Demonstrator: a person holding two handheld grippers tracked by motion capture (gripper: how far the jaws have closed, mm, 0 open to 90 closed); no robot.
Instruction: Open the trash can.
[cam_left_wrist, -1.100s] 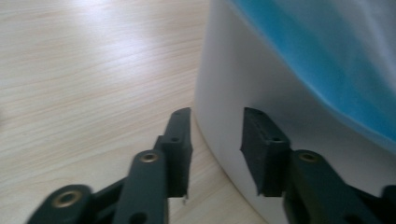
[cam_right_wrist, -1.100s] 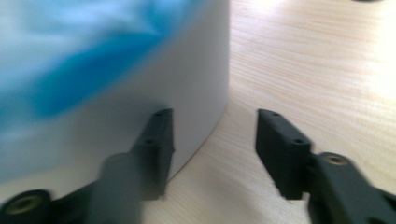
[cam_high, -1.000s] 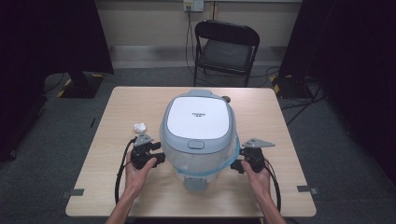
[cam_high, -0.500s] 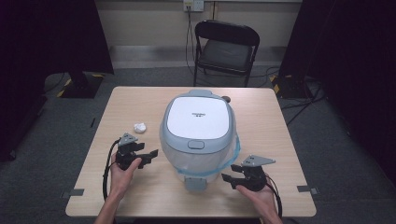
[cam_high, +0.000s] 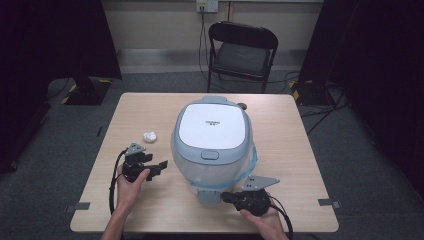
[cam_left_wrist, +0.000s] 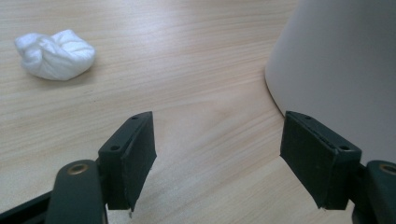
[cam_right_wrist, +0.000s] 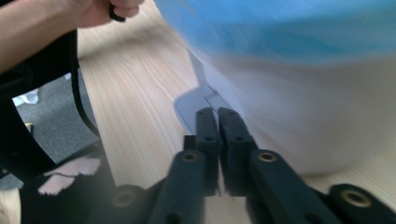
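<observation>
High view first: I see one white and blue-grey appliance (cam_high: 212, 142) in the middle of the table (cam_high: 150, 107), with wide bare wood to its left and right and a narrower strip along the near edge. One crumpled white wad (cam_high: 149, 136) lies alone to its left, well apart from it. My left gripper (cam_high: 158, 167) sits just beside the appliance's left flank, jaws apart; my right gripper (cam_high: 226, 196) lies at the near edge, its tip by the grey tab at the appliance's foot. One folding chair (cam_high: 242, 52) stands beyond the far edge. Small dark print marks the lid, too small to read. Left gripper view: both pads stand wide with bare wood between them, the appliance wall just beside one pad. Right gripper view: the jaws have just closed together on nothing, beside the appliance base.
</observation>
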